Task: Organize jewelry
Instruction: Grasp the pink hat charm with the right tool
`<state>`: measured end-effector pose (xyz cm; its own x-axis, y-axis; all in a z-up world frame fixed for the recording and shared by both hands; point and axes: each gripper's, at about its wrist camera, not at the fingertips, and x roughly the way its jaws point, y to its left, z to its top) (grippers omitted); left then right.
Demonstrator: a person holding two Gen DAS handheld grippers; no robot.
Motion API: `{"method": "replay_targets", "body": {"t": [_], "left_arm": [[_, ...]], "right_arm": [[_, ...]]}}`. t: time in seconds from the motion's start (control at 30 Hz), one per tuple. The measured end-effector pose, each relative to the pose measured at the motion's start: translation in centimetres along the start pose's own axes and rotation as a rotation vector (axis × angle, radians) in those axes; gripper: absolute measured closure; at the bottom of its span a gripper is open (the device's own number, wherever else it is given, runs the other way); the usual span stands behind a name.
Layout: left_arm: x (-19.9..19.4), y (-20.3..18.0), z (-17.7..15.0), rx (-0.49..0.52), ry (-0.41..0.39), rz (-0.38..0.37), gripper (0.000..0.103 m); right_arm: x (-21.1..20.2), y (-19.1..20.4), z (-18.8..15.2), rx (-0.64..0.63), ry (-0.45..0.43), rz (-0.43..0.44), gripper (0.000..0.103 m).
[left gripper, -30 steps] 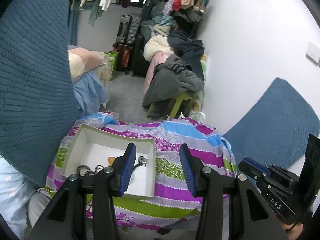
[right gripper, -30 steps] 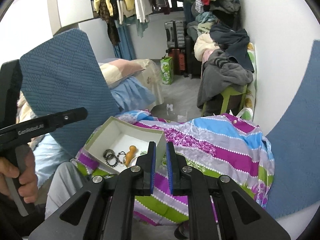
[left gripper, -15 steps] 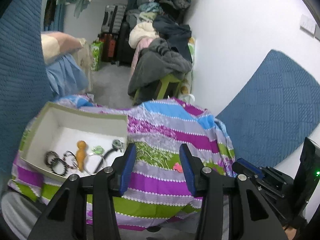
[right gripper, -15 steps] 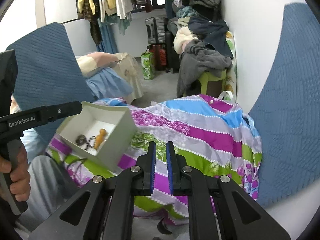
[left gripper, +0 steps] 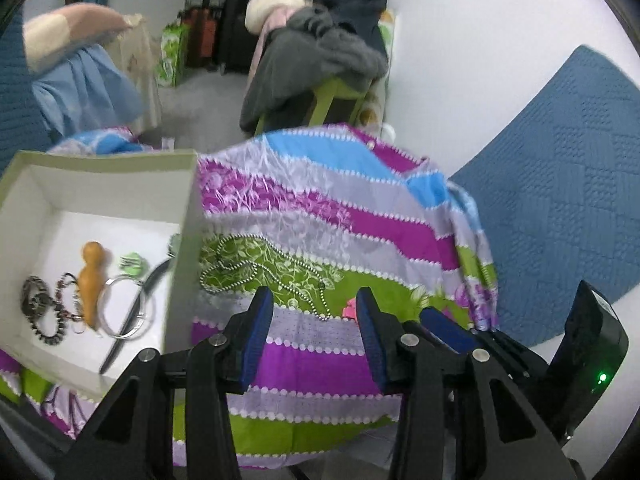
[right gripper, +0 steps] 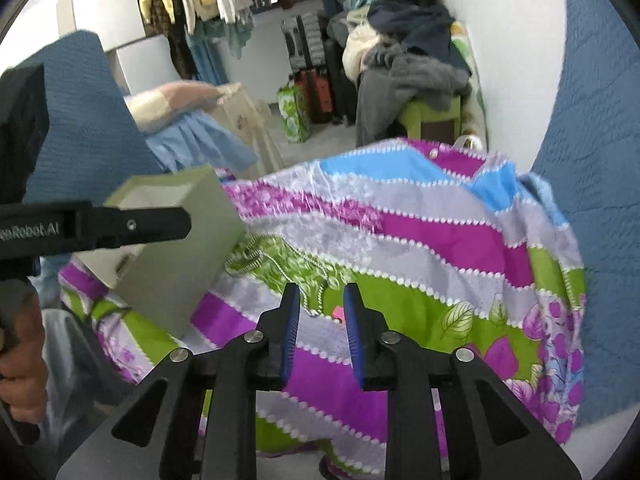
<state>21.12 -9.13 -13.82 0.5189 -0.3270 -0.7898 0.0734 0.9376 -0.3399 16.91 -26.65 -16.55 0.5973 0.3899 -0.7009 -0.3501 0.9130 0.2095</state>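
Note:
A white open box stands at the left on a striped cloth. In it lie an orange wooden pendant, a silver bangle, dark bead bracelets and a small green piece. A silver ball chain lies on the cloth right of the box, and shows in the right wrist view. A small pink item lies beside the chain's end. My left gripper is open, just before the chain. My right gripper is open above the chain's end and the pink item.
The box's outer wall stands left of the right gripper. The left gripper's body crosses the right wrist view at left. Blue quilted cushions flank the cloth. A chair piled with clothes and suitcases stand behind.
Both grippers have moved down and closer to the cloth; the chain and pink item now lie just ahead. The right gripper has gone from shut to open.

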Motion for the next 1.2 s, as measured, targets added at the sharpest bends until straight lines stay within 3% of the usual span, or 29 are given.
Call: {"method": "replay_targets", "body": {"t": [0.1,0.2,0.4,0.57,0.73,1.1,1.2], "left_arm": [[2.6,-0.5,0.1,0.016,0.043,0.026,0.065],[4.7,-0.3,0.0,-0.006,0.074,0.051,0.066],[7.1,0.9,0.2,-0.036,0.091,0.128,0.066],[8.8,0.9,0.3,-0.028,0.096,0.192,0.067],[10.4,1.4,0.5,-0.048,0.094,0.256,0.067],[11.9,2.8,0.5,-0.105,0.057,0.33,0.07],[12.4,2.8,0.7,-0.096,0.054,0.336,0.077]], "right_arm": [[2.3,-0.9,-0.5,-0.011,0.048,-0.02,0.07],[4.4,-2.4,-0.8,0.034,0.095,0.002,0.07],[6.9,-2.4,-1.3,-0.014,0.157,-0.009,0.07],[8.6,-2.6,-1.7,-0.052,0.201,-0.064,0.07],[8.9,-3.4,-1.7,-0.036,0.203,-0.04,0.08],[8.5,-4.5,-1.3,0.021,0.183,-0.018,0.081],[8.5,-4.8,-1.2,0.03,0.177,-0.024,0.081]]}}
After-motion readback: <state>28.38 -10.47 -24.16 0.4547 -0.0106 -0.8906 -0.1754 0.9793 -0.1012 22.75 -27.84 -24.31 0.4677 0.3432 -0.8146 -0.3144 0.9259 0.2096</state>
